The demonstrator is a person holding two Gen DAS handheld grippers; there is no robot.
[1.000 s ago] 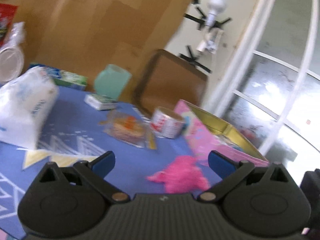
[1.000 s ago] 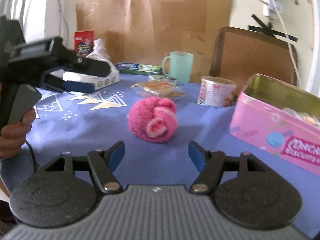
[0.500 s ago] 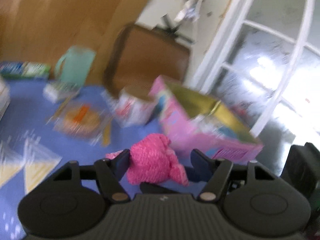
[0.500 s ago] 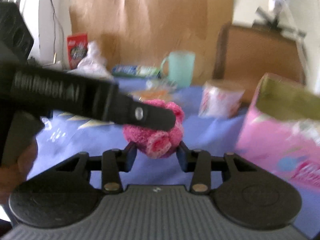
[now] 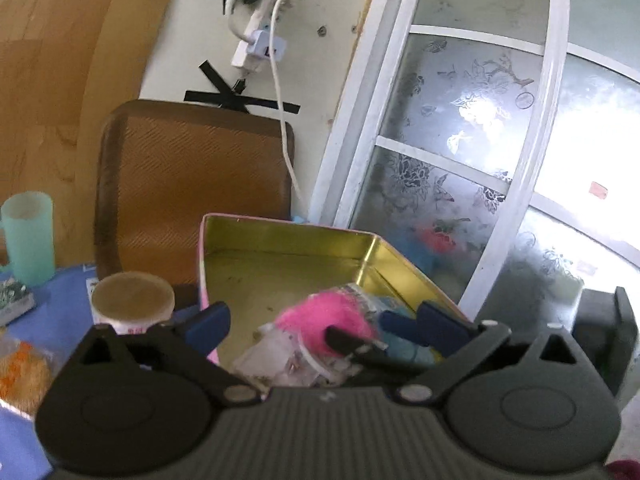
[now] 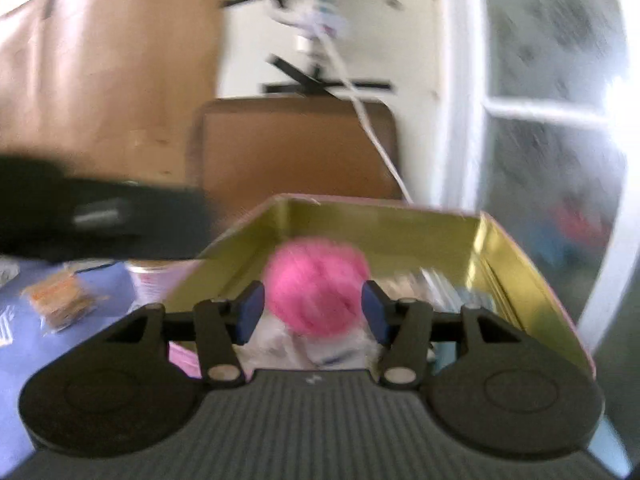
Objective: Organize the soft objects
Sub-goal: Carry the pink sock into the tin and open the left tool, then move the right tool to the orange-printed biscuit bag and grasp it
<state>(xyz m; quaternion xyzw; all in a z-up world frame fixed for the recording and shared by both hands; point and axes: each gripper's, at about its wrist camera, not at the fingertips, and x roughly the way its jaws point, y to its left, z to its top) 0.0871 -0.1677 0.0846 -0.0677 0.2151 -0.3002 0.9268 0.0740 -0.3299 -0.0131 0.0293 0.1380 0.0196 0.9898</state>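
A fluffy pink ball (image 6: pixel 316 288) hangs blurred over the open pink tin (image 6: pixel 400 216) with its gold inside. My right gripper (image 6: pixel 312 312) has the ball between its blue pads; its jaws are opening, and both pads look to touch the ball. In the left wrist view the pink ball (image 5: pixel 324 316) sits low in the tin (image 5: pixel 288 236), with a right finger crossing in front of it. My left gripper (image 5: pixel 324 322) is above the tin's near end, its jaws opening wide and gripping nothing. Its dark blurred body (image 6: pixel 100 216) shows left of the tin.
Inside the tin lie a clear plastic packet (image 5: pixel 280 352) and something light blue (image 5: pixel 404 344). On the blue cloth (image 5: pixel 60 304) stand a white tub (image 5: pixel 132 300), a mint mug (image 5: pixel 28 236) and an orange snack bag (image 5: pixel 20 368). A brown chair back (image 5: pixel 192 184) and frosted window (image 5: pixel 460 160) stand behind.
The ball went from the blue cloth to over the tin. Both grippers closed on it half a second ago; the left has since let go and spread wide, while the right moved along with it.
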